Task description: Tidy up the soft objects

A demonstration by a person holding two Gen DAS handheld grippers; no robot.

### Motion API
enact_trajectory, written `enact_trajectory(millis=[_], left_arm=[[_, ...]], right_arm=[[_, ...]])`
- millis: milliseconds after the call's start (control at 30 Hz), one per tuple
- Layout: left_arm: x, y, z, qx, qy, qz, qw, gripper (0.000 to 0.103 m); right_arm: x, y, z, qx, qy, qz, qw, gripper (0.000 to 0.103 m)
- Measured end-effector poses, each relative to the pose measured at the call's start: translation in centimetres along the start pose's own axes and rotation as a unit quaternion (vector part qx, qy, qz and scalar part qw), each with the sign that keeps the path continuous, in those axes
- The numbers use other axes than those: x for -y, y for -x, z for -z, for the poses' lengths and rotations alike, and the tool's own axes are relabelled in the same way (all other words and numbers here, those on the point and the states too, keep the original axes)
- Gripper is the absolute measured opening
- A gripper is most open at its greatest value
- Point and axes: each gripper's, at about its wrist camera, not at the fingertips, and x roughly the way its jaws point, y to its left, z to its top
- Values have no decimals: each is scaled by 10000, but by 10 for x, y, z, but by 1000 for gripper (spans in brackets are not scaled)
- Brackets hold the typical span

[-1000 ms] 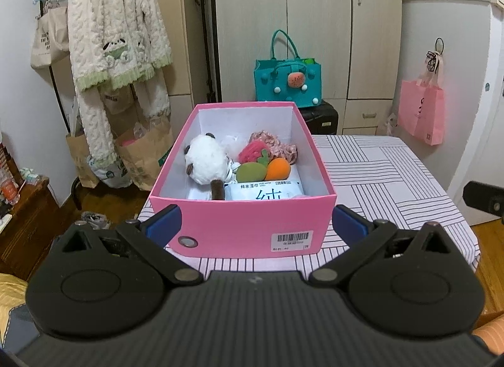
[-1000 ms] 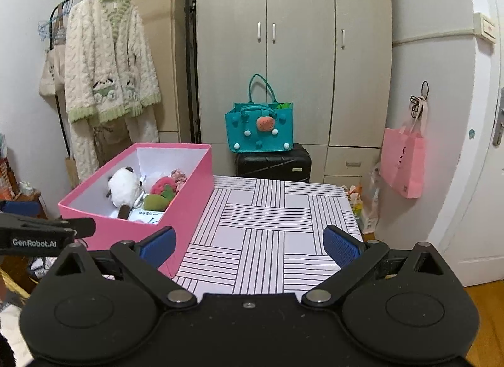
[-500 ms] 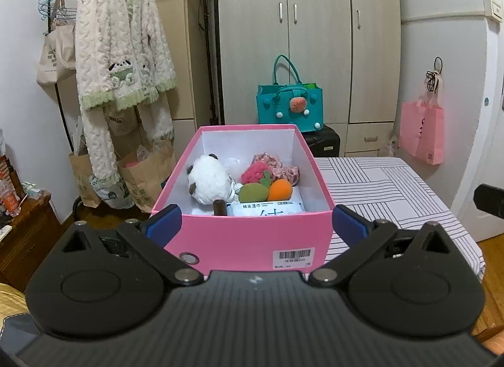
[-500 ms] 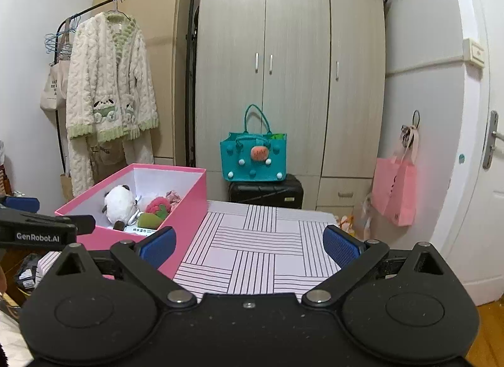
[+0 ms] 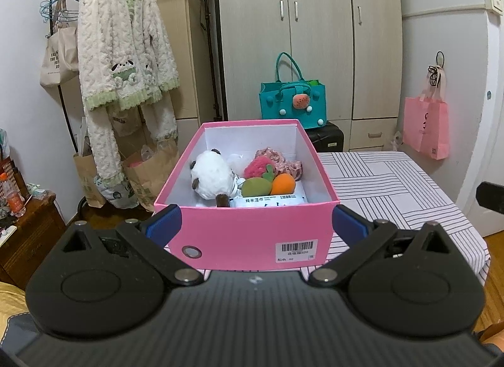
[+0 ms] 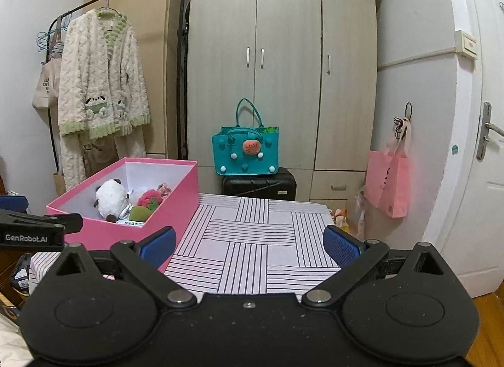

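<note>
A pink box (image 5: 249, 231) (image 6: 176, 190) stands on the left part of a striped table (image 5: 393, 187) (image 6: 252, 241). Inside lie a white plush panda (image 5: 211, 177) (image 6: 110, 196), a red plush strawberry (image 5: 256, 168) (image 6: 148, 198), a green toy (image 5: 255, 186), an orange toy (image 5: 283, 184), pink scrunchies (image 5: 288, 163) and a wet-wipes pack (image 5: 267, 200). My left gripper (image 5: 255, 225) is open, just in front of the box's near wall, holding nothing. My right gripper (image 6: 249, 242) is open over the table to the right of the box, also holding nothing.
A teal felt bag (image 5: 293, 105) (image 6: 245, 152) sits on a black case (image 6: 258, 184) behind the table, before a wardrobe (image 6: 283, 67). A fluffy cardigan (image 5: 126, 58) hangs on a rack at left. A pink bag (image 5: 426, 127) hangs right. Paper bags (image 5: 148, 174) stand on the floor.
Both grippers have pulled back and tilted upward, so box and table sit lower in both views. Both stay open, and the toys in the box have not moved.
</note>
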Motion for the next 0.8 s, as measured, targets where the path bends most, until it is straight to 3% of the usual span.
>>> enact_trajectory(millis=[800], left_arm=[[5, 0, 0, -29, -106, -34, 9999, 103]], right_arm=[[2, -5, 3, -105, 58, 7, 9999, 101]])
